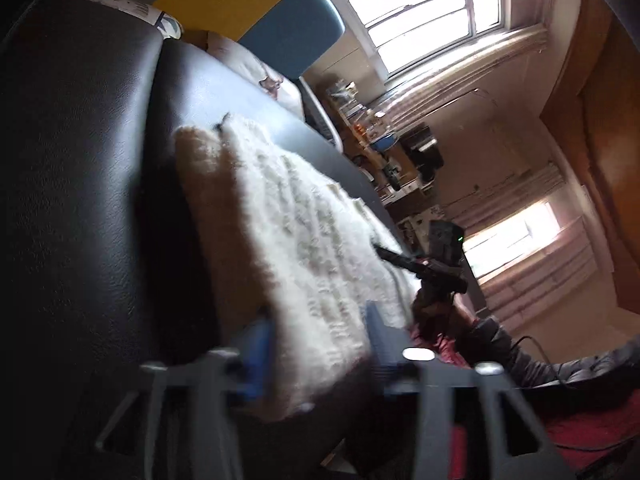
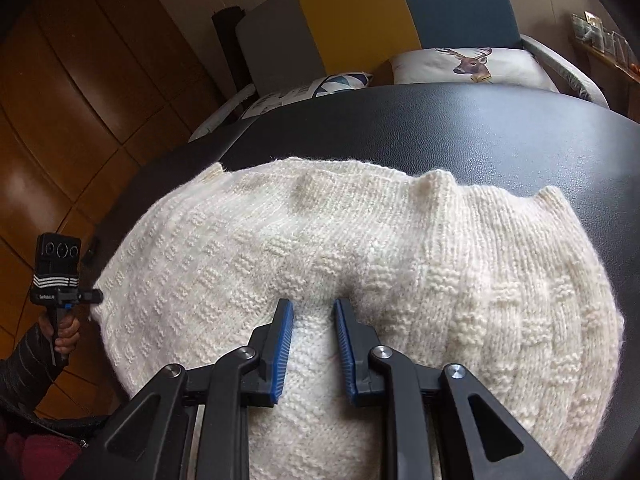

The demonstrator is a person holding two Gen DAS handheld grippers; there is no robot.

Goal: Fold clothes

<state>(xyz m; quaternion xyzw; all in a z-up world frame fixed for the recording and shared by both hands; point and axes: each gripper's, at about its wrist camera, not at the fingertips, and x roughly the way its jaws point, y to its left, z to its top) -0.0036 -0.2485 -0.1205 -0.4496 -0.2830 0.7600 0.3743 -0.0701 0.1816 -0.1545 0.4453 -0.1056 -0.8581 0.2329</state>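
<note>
A black padded counter (image 2: 460,136) fills the room's foreground, and across it lies your task's thing: a cream knitted sweater (image 2: 400,240), spread broad and mostly flat, its far hem rippled into small peaks. In the left wrist view its thick near edge looks doubled, so a layer may already lie folded under, though blur leaves that unsure.

Your right gripper (image 2: 313,308) bears down on the knit near the sweater's middle, its blue-padded fingers (image 2: 280,344) parted a moderate way with a ridge of wool bunched between them, not clamped. Your left gripper (image 2: 96,297) sits at the sweater's left edge, its tips at the fabric; whether they are pinching it, the views do not settle.

By the look of it, this is a fold in progress or a smoothing between folds. Any next grasp calls for closing fully on a single edge and keeping the bulky, stretchy knit from dragging.
</note>
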